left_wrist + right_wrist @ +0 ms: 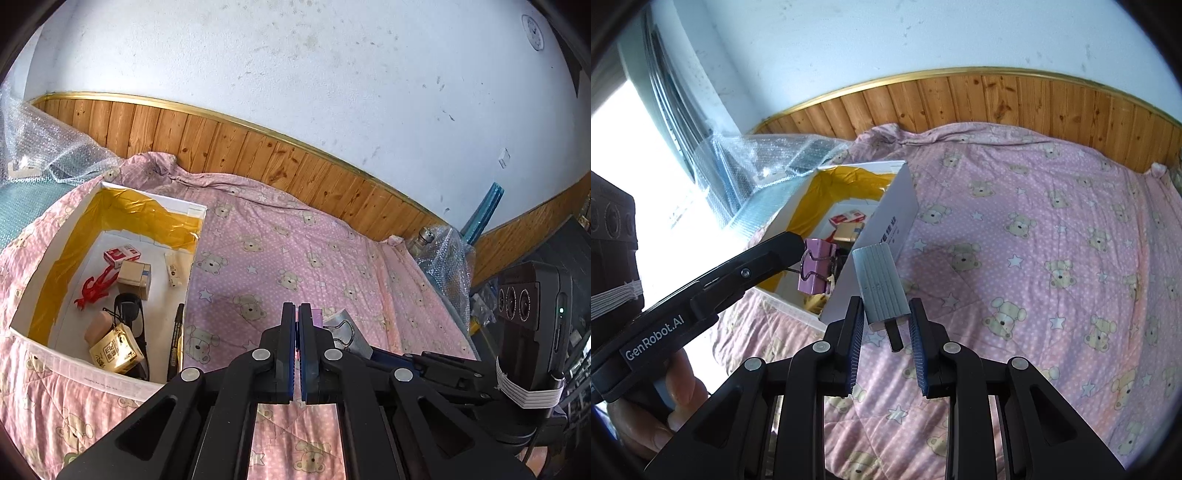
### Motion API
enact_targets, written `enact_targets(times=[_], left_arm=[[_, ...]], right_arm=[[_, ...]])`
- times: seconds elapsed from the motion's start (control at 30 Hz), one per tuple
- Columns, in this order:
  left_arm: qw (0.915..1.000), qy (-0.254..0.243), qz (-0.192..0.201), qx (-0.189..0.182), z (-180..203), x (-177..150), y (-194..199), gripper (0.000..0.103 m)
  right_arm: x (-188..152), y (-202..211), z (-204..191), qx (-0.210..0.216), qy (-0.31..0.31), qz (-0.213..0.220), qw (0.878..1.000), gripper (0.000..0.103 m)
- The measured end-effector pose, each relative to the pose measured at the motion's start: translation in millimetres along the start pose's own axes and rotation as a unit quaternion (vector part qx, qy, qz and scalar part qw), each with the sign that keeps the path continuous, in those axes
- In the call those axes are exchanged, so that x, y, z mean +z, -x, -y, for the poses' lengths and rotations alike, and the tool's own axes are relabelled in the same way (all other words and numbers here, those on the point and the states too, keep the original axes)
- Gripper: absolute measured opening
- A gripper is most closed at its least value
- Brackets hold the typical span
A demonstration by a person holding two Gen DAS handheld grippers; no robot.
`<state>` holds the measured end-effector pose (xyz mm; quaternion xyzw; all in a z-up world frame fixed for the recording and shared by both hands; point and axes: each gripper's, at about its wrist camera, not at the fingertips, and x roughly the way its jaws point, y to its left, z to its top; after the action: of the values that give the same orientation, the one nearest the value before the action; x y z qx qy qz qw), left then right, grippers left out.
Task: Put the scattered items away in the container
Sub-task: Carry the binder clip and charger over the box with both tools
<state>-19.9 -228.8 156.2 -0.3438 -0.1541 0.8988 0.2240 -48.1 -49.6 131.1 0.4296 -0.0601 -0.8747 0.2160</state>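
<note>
A ribbed grey plastic charger block (882, 286) is pinched between the blue grooved pads of the right gripper (886, 325), jaws parted only as far as the block's width, with its dark prong sticking down toward the camera. In the right wrist view the left gripper (798, 245) is seen from the side at the left, clamped onto the wire handle of a pink metal binder clip (817, 266), which hangs over the near end of the white cardboard box with yellow foil lining (903, 206). From the left wrist view those same jaws look pressed nearly together, and only a sliver of pink (317, 317) plus a silvery wire loop can be made out past the fingers, so the clip is mostly hidden there. The box sits on a quilted pink bedspread printed with bears and stars (1052, 258), at its far left. Already inside are a small red and white carton (122, 255), a plain brown cardboard cube (135, 278), a spiky red plastic thing (94, 288), a gold foil packet (116, 350) and a black marker pen (175, 341) leaning on the right wall; a dark strap-like item under the packet is hard to identify. Crinkly clear bubble wrap (44, 147) is bunched at the far left against the knotty wood panelling (258, 155). A hand (665, 406) is cut off at the bottom left edge.
</note>
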Motion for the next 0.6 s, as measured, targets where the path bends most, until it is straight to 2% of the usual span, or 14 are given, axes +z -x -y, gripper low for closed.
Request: enact_targets(times=[0.6], left_arm=[[0.9983, 0.042, 0.040, 0.011, -53, 20, 32, 0.001]], right_arm=[[29, -26, -58, 0.012, 0.051, -0.009, 0.999, 0.026]])
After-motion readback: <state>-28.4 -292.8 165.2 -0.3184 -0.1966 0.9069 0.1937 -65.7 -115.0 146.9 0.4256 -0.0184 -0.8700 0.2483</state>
